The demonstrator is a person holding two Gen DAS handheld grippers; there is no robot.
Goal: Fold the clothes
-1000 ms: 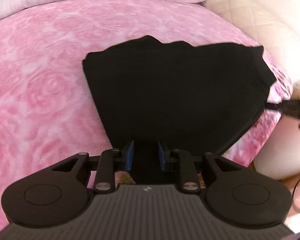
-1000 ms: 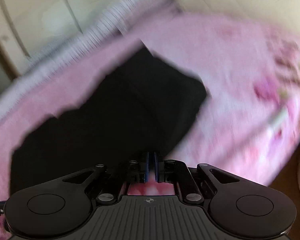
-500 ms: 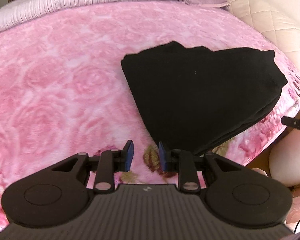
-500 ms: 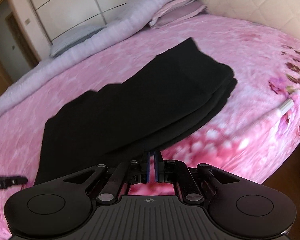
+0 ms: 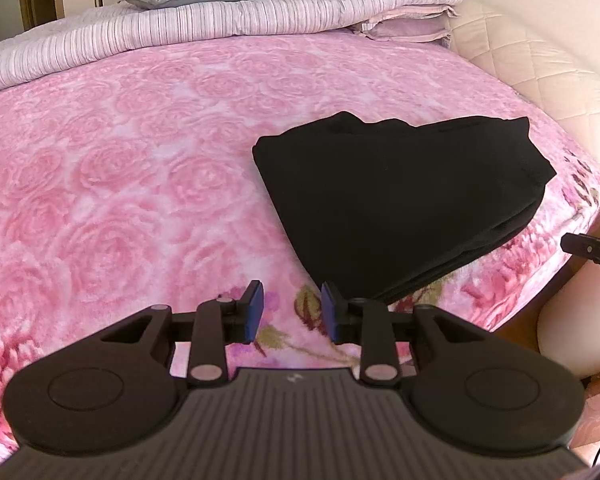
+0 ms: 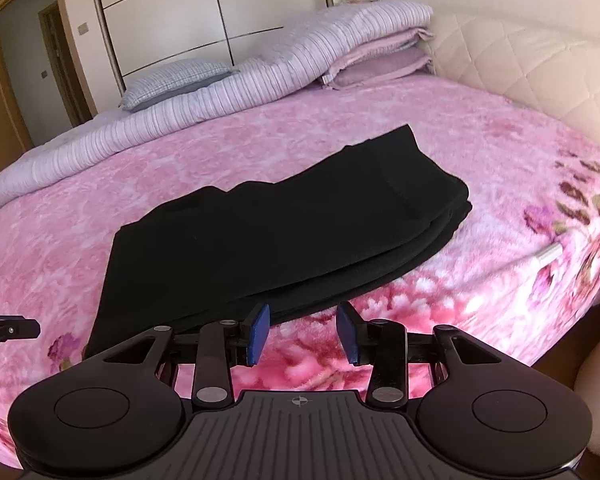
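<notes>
Black garment lies folded on the bed, both claws clear of it.

Nearest, left claw (image 5: 291, 311) is spread, gripping nothing, over the pink bedspread (image 5: 120, 184) just short of the garment's near corner; right claw (image 6: 303, 334) is spread too, empty, just off its near edge. Beyond them the black garment (image 6: 276, 236) sits in a flat stack of several layers near the bed's edge, edges roughly lined up. Judging by that, the folding looks done or close; whether another fold is wanted can't be told. Farther back: striped quilt (image 5: 148, 36), pillow (image 6: 172, 80).
</notes>
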